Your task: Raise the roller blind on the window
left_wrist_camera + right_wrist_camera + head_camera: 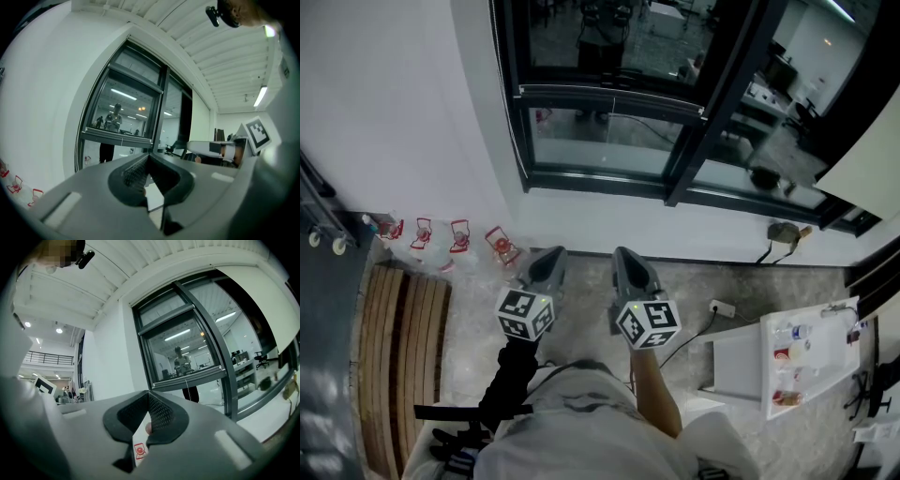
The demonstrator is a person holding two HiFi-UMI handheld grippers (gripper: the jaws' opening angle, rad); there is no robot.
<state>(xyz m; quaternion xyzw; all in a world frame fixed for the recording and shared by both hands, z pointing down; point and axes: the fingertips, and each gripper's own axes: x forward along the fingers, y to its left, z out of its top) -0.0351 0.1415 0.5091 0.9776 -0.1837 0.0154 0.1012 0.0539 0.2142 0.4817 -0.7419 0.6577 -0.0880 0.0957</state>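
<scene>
Far left in the head view: a dark wheeled rack [321,220] against the white wall, and below it a slatted wooden pallet [398,356] on the floor [581,286]. A row of small clear items with red markings [455,236] runs along the wall base; can't tell what they are.

The left gripper [551,251] is held level and aimed at the wall under the window [609,94]. Its jaws are pressed together with nothing between them; the left gripper view shows the tips meeting [149,154] with only window and wall beyond. Its marker cube [525,314] sits above a black-sleeved arm [511,375].

The right gripper [623,251] is just beside it and parallel, not touching. Its jaws are also pressed together and empty, with the tips meeting in the right gripper view [148,392]. Its marker cube [648,323] sits above a bare forearm [658,394].

The window is dark-framed, and its glass reflects a standing person with both grippers.

Right of the grippers, a white socket block [722,307] with a cable lies on the floor, and a small box [783,232] sits at the wall base. A white bench [825,314] at far right carries small bottles [787,354].

The roller blind [867,164] is the pale sheet hanging over the right end of the window, well apart from both grippers and up to their right. It also shows in the left gripper view [201,123] and the right gripper view [267,301].
</scene>
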